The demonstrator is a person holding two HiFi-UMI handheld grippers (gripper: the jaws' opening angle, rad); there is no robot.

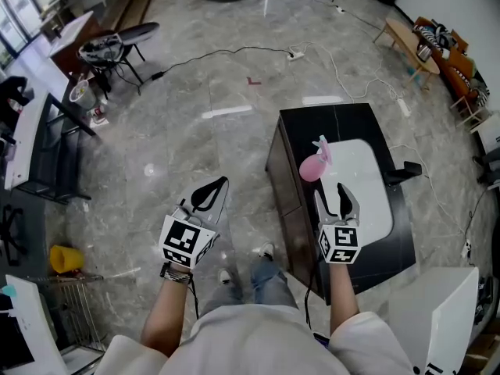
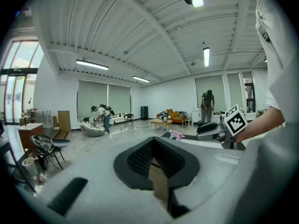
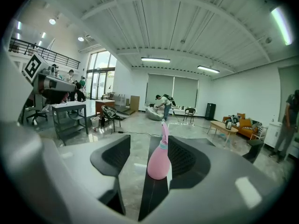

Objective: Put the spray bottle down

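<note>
Spray bottle (image 1: 314,163) upright, apart, just beyond right gripper (image 1: 331,194) jaws

The head camera looked steeply down from above on the floor (image 1: 195,147) and black table (image 1: 328,123). Each gripper camera sat close behind its jaws, facing almost level across the hall. All three views shared the pink spray bottle (image 3: 159,158) on that table.

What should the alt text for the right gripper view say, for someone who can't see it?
A pink spray bottle stands upright on the black table, framed by the open jaws of the right gripper, which do not touch it. Beyond is a large hall with a glossy grey floor and a person far off.
</note>
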